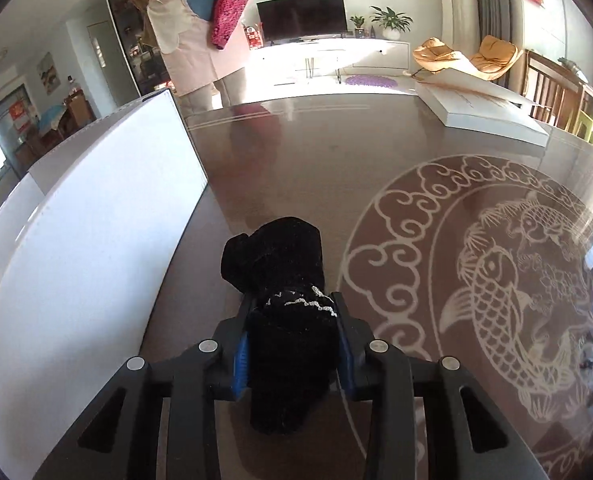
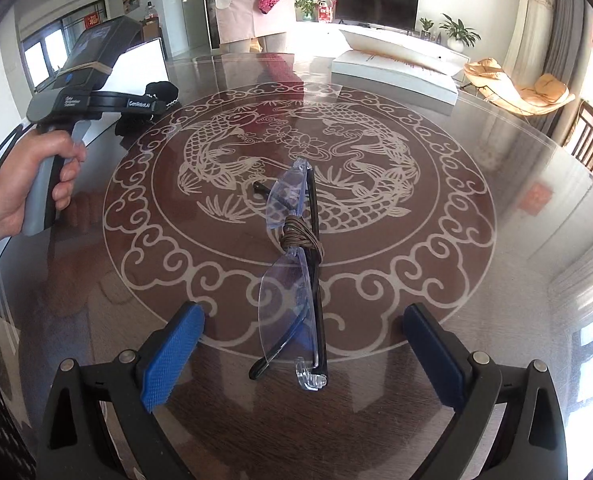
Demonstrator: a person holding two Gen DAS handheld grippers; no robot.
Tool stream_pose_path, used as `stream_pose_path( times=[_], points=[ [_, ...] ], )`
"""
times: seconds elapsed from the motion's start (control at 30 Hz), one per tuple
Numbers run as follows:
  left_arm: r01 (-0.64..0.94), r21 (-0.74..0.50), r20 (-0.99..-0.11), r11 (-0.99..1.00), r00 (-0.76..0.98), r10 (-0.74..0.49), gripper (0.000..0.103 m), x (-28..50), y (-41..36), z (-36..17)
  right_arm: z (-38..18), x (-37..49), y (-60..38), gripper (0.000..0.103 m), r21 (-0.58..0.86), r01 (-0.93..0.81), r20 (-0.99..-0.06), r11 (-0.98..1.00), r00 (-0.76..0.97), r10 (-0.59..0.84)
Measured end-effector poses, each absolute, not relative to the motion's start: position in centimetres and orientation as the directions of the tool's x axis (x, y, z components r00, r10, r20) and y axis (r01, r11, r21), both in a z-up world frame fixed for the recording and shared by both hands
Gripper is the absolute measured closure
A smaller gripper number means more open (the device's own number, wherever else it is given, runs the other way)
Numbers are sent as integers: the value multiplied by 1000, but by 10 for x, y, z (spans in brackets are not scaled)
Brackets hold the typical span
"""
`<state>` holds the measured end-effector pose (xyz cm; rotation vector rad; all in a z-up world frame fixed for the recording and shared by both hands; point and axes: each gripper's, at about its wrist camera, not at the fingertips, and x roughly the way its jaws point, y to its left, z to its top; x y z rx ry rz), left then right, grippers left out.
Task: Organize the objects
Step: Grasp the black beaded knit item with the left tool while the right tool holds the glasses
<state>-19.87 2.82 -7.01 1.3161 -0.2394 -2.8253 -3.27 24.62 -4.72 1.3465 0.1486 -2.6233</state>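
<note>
A black sock bundle (image 1: 284, 320) is clamped in the left gripper (image 1: 292, 312), just beside the white box (image 1: 96, 240), so stowing looks underway; it probably needs lifting over the wall. The glasses (image 2: 296, 264) are bracketed on the table (image 2: 496, 320) by the wide-open right gripper (image 2: 302, 344), ungrasped.

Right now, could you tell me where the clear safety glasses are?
In the right wrist view, the safety glasses lie on the glass table, over the near edge of the etched fish pattern, just ahead of the open right gripper.
</note>
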Motion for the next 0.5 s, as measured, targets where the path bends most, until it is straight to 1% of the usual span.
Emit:
stream_pose_path(
  times=[0.03,0.1,0.13,0.17,0.2,0.27,0.3,0.4,0.5],
  points=[
    [-79,138,-762,-987,-646,-54,68,-177,34,-70,-47,-33,246,2,-3,212,-813,-977,-570,-121],
    [-125,102,-773,-987,-635,0,60,-133,42,-69,-47,-33,246,2,-4,212,-813,-977,-570,-121],
    [-140,81,-778,-987,-628,25,40,-116,42,-69,-47,-33,246,3,-4,212,-812,-977,-570,-121],
    [-151,76,-786,-986,-617,34,10,-103,41,-71,-47,-33,246,3,-4,212,-813,-977,-570,-120],
    [-152,93,-788,-984,-615,21,1,-94,42,-71,-47,-33,246,3,-4,212,-813,-977,-570,-120],
    [-154,131,-774,-979,-633,-5,0,-85,41,-71,-47,-33,246,3,-7,210,-813,-978,-571,-117],
    [-160,136,-790,-978,-613,-10,0,-87,39,-74,-47,-33,246,3,-8,209,-813,-978,-571,-116],
    [-140,-7,-824,-990,-560,85,0,-94,22,-79,-47,-33,246,3,-8,209,-813,-978,-571,-115],
    [-125,5,-823,-992,-564,67,0,-93,23,-79,-47,-33,246,2,-8,209,-813,-978,-570,-115]
  ],
)
